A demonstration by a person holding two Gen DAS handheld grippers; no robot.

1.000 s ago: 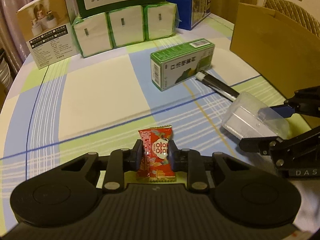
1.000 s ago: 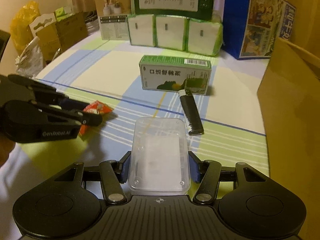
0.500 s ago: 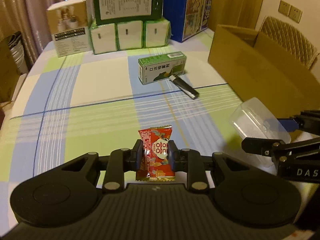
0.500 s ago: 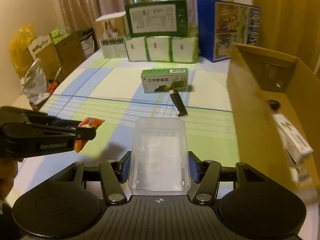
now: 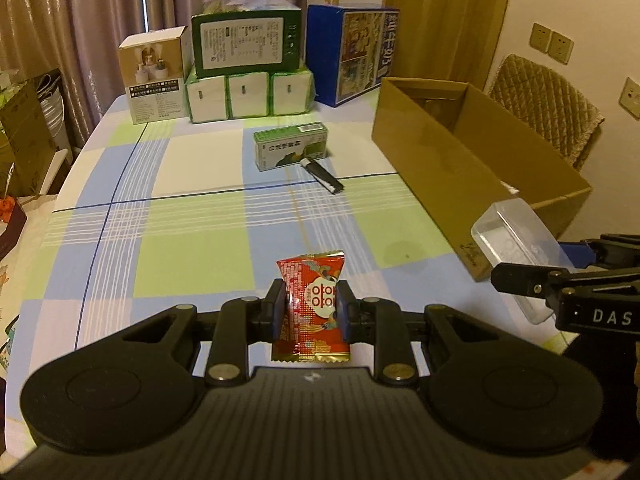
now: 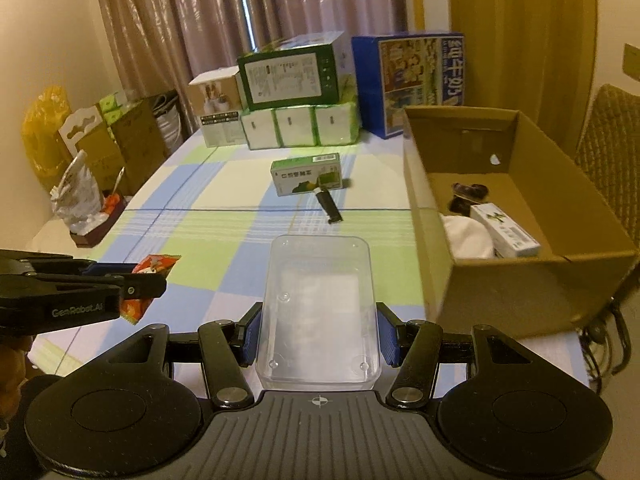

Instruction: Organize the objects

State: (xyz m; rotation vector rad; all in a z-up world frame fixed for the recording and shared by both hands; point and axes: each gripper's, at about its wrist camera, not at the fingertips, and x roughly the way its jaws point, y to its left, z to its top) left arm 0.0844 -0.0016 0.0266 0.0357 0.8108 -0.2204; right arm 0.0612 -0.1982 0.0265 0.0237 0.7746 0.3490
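Note:
My left gripper [image 5: 311,304] is shut on a red snack packet [image 5: 313,304], held upright high above the checked tablecloth [image 5: 192,236]. From the right wrist view the same packet [image 6: 150,270] shows at the left in the left gripper [image 6: 132,286]. A clear plastic box [image 6: 319,308] sits between the fingers of my right gripper [image 6: 319,336], which is shut on it. The box [image 5: 516,236] also shows at the right of the left wrist view, beside the open cardboard box [image 5: 472,152]. On the table lie a green carton [image 5: 291,146] and a black lighter [image 5: 323,175].
The cardboard box [image 6: 516,216] holds a white carton [image 6: 505,231], a white bundle and a dark item. Stacked boxes [image 5: 246,64] and tissue packs [image 5: 248,94] line the far table edge. A chair [image 5: 548,108] stands behind the box; bags [image 6: 80,188] sit off the table's left.
Both grippers have risen and pulled back from the table with their loads; the table objects look smaller and farther, and the inside of the cardboard box has come into view.

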